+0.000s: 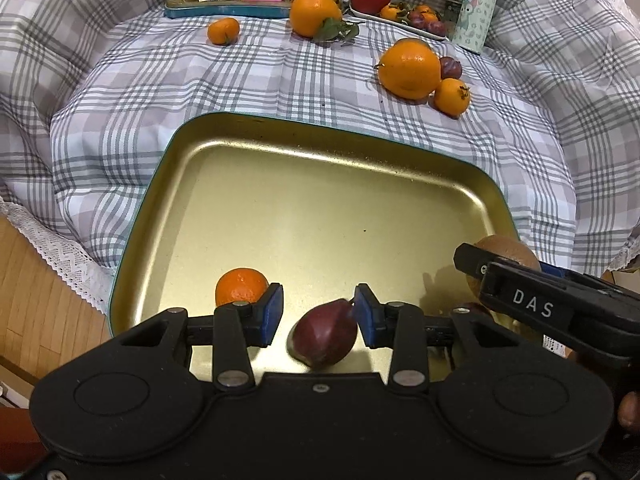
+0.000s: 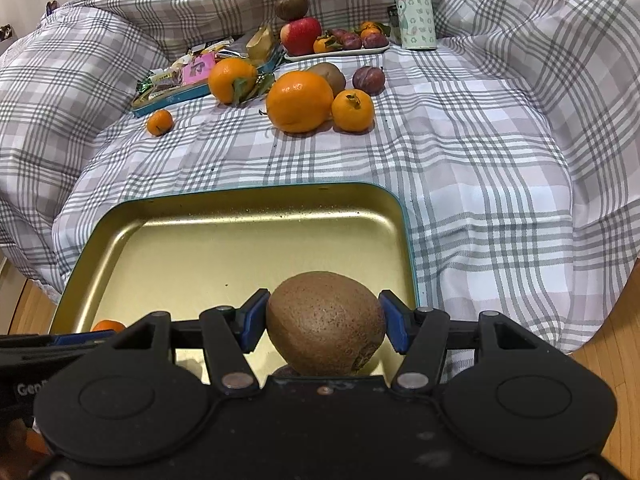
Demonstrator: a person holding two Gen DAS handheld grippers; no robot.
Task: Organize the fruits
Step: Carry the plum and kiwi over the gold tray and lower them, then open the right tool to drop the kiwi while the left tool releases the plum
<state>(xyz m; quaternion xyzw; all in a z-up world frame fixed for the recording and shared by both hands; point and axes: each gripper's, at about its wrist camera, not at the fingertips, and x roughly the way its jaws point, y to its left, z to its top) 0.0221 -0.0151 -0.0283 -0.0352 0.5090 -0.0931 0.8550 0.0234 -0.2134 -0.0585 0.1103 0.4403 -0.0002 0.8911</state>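
Checked quilt (image 1: 280, 80) is spread over a soft surface beside a wooden floor, and a gold tray (image 1: 320, 128) is set at its near edge as loose fruit is gathered.

A plum (image 1: 324, 332) is framed between the pads of the left tongs (image 1: 318, 314), low over the tray's near side. The tongs are drawn in narrow around it; the right pad is seen on its tip, while a sliver of tray shows at the left pad, so a firm hold cannot be confirmed. A small mandarin (image 1: 240, 286) is already laid in the tray just to the left.

A kiwi (image 2: 324, 324) is clamped squarely between both pads of the right tongs (image 2: 324, 326), hung over the tray's near right corner.

The step is judged to be the setting down of both fruits. It is best done if each is lowered until it is borne by the tray floor before the pads are parted, since round fruit can be expected to roll on smooth metal. Space should be kept from the mandarin and between the two tongs, which are crowded close.

The plum and the whole mandarin are shown only by the left wrist view. The grip on the kiwi is shown plainly only by the right wrist view, where a second kiwi (image 2: 328, 74) is also revealed behind the large orange (image 2: 299, 101); it is hidden in the left view.
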